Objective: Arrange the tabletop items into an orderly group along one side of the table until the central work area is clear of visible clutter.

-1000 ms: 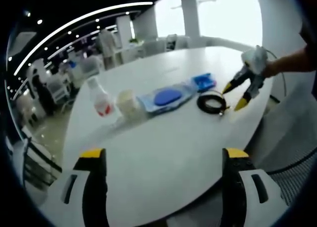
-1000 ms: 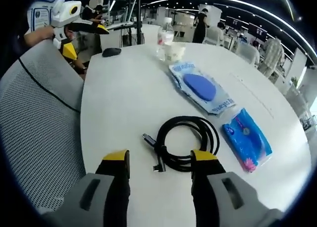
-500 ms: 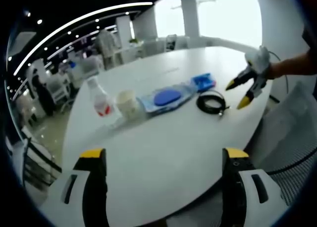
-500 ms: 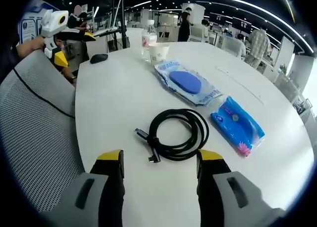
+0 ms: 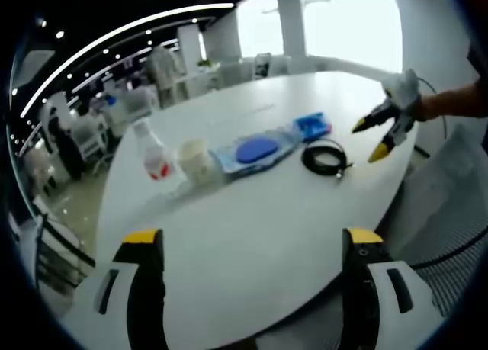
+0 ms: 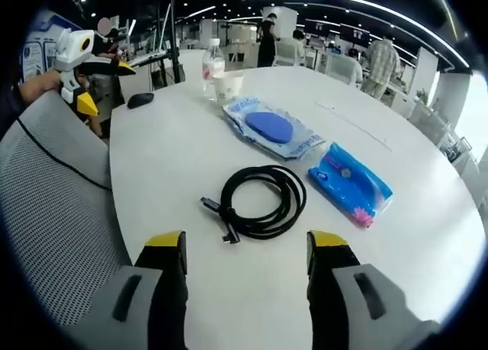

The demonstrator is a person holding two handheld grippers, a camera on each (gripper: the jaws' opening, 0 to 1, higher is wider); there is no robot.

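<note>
— On your right gripper view, what do you get that the left gripper view can't give you?

— Up close you see the coiled black cable (image 6: 258, 202) lying flat on the white counter (image 6: 427, 236), its plug ends (image 6: 217, 216) sticking out toward the mesh chair back (image 6: 53, 213). Just beside the coil sits the blue wipes pack (image 6: 350, 184), and beyond it the clear pouch with a blue pad (image 6: 271, 128). You also catch a dark mouse (image 6: 140, 100) near the counter's far edge, by the paper cup (image 6: 230, 86) and water bottle (image 6: 213, 62).

— And your left gripper view?

— You see the whole row from the other end: bottle (image 5: 155, 151), cup (image 5: 196, 161), pouch (image 5: 255, 149), wipes (image 5: 313, 125) and cable (image 5: 326, 158) strung along the counter (image 5: 252, 236), with a wide bare stretch nearer you.

— Your tongs?

— Your right tongs (image 6: 245, 242) hang above the counter short of the cable, jaws well apart, holding and touching nothing. You see them too from the left gripper view (image 5: 375, 139), yellow tips spread, just past the cable. Your left tongs (image 5: 250, 236) are spread wide and carry nothing; from the right gripper view they sit off the counter behind the chair (image 6: 91, 79).
</note>
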